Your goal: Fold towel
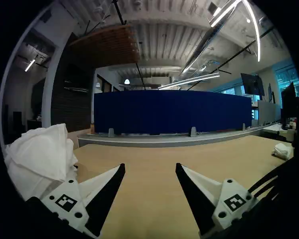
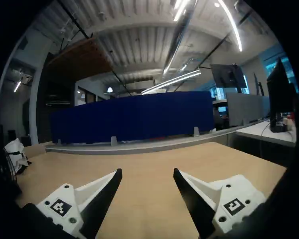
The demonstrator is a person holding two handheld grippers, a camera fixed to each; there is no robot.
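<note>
Left gripper view. The room is an open office with an exposed ceiling and long strip lights (image 1: 189, 81). A blue partition (image 1: 169, 111) runs along the far edge of a light wooden table (image 1: 213, 153). My left gripper (image 1: 150, 165) sits low over this table. Its two fingers are spread wide, with bare tabletop between them and nothing gripped. The towel (image 1: 40, 159) is white and crumpled into a heap. It lies on the table at the left, just beside the outer side of my left-hand finger; I cannot confirm contact. A smaller white cloth (image 1: 283, 150) lies well apart, at the far right edge of the table.

Right gripper view. The same kind of wooden table (image 2: 213, 159) and blue partition (image 2: 129, 117) appear here, and a dark monitor (image 2: 278, 93) stands on a neighbouring desk (image 2: 269, 137) at the right. My right gripper (image 2: 147, 170) is also spread apart and holds nothing. A crumpled white bundle (image 2: 16, 153) sits at the far left, well away from the fingers. I cannot tell whether it is the same towel.
</note>
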